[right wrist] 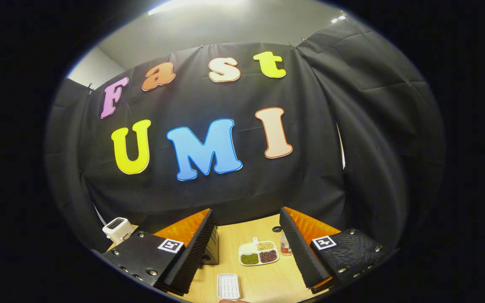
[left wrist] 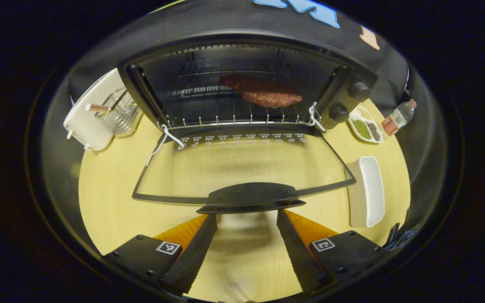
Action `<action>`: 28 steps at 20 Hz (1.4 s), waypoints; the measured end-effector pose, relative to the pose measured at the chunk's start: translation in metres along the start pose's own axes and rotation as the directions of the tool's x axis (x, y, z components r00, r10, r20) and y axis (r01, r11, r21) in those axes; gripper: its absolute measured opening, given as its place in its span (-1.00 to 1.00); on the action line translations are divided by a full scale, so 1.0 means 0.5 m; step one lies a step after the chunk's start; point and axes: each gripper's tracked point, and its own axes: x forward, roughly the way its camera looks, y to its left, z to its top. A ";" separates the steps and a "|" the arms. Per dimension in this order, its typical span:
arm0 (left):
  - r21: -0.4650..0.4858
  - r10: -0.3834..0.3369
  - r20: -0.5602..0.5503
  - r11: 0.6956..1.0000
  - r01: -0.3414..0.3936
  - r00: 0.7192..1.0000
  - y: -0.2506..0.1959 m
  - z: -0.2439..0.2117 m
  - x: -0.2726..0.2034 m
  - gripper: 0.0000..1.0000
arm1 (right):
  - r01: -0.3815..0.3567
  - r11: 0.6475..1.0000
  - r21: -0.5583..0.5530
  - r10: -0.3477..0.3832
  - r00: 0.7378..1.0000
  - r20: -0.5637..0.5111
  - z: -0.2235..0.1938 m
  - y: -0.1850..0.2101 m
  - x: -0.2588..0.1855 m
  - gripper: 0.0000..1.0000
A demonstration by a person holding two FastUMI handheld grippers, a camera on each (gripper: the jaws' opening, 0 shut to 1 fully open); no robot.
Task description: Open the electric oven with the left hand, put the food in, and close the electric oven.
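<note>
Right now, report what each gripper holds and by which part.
Nothing. The left gripper is open just short of the oven door handle; the right gripper is open, raised over the table.

- Both views: strong fisheye bend; straight edges bow near the rim, where brightness falls off.
- Left gripper view: bench (left wrist: 112,198) evenly and warmly lit from above; soft shadow under the oven door handle (left wrist: 251,198).
- Oven (left wrist: 246,80) interior dim, rack bars catching thin highlights; faint reflections on the door glass (left wrist: 242,164).
- Near bench patch between the fingers slightly smeared.
- Right gripper view: bright ceiling strip light (right wrist: 192,5) glares at top; cloth below is dark, folds faintly shaded.
</note>
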 end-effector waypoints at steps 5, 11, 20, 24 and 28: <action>-0.020 -0.030 0.059 0.999 0.031 0.998 -0.002 0.018 -0.033 1.00 | -0.018 1.000 -0.001 0.018 1.000 -0.003 0.001 0.017 -0.005 1.00; -0.005 -0.015 0.113 1.000 0.016 0.994 -0.005 0.042 -0.059 0.94 | -0.008 1.000 0.000 0.008 1.000 -0.002 0.001 0.005 -0.015 1.00; -0.003 0.002 0.172 1.000 -0.001 0.985 -0.006 0.077 -0.085 1.00 | 0.022 1.000 -0.020 -0.022 1.000 -0.001 0.003 -0.027 -0.024 1.00; 0.006 0.020 0.222 1.000 -0.022 0.975 -0.006 0.096 -0.106 1.00 | 0.019 1.000 -0.018 -0.019 1.000 -0.010 -0.005 -0.033 -0.025 1.00; 0.002 0.017 0.305 1.000 -0.019 0.952 -0.018 0.124 -0.145 0.94 | 0.003 1.000 -0.017 -0.004 1.000 -0.014 -0.006 -0.035 -0.020 1.00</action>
